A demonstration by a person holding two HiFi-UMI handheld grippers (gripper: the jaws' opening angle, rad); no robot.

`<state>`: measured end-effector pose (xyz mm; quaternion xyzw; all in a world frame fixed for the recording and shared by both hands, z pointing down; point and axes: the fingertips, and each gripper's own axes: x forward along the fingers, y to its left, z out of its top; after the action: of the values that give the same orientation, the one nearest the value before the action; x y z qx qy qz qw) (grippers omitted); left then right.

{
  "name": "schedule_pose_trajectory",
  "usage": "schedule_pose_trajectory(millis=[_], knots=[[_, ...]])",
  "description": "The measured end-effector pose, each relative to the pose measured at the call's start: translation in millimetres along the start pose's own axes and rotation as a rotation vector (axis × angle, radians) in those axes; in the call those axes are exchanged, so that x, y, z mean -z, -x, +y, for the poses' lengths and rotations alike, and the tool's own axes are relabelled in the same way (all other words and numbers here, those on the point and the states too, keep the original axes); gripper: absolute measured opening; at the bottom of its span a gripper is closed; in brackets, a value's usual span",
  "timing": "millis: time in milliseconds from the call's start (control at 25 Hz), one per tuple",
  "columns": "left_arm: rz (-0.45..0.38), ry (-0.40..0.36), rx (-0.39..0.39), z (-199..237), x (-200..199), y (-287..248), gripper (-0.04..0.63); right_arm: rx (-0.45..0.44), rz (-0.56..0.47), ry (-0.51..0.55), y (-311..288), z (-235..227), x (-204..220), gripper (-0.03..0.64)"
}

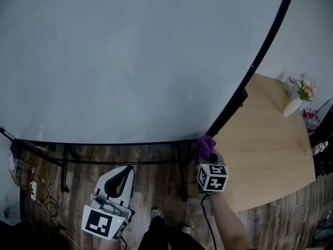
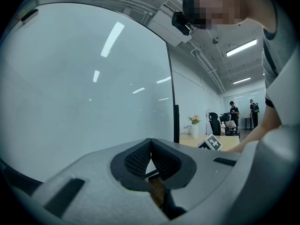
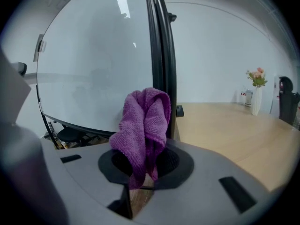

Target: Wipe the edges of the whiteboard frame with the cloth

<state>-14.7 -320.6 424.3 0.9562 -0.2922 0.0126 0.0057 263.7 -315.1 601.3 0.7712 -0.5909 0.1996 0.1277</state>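
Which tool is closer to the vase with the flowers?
Right. The right tool, gripping the purple cloth, is at the whiteboard's lower corner, beside the table where the flower vase stands. The left tool hangs farther left, below the board's bottom edge, shut and empty.
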Motion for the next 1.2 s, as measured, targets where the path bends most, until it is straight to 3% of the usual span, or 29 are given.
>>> schedule_pose_trajectory(millis=[1200], knots=[[-0.088,-0.053,-0.039,-94.5,-54.1,43.9,0.017,-0.242,-0.182,0.119,172.5,33.0,-71.7,0.074]])
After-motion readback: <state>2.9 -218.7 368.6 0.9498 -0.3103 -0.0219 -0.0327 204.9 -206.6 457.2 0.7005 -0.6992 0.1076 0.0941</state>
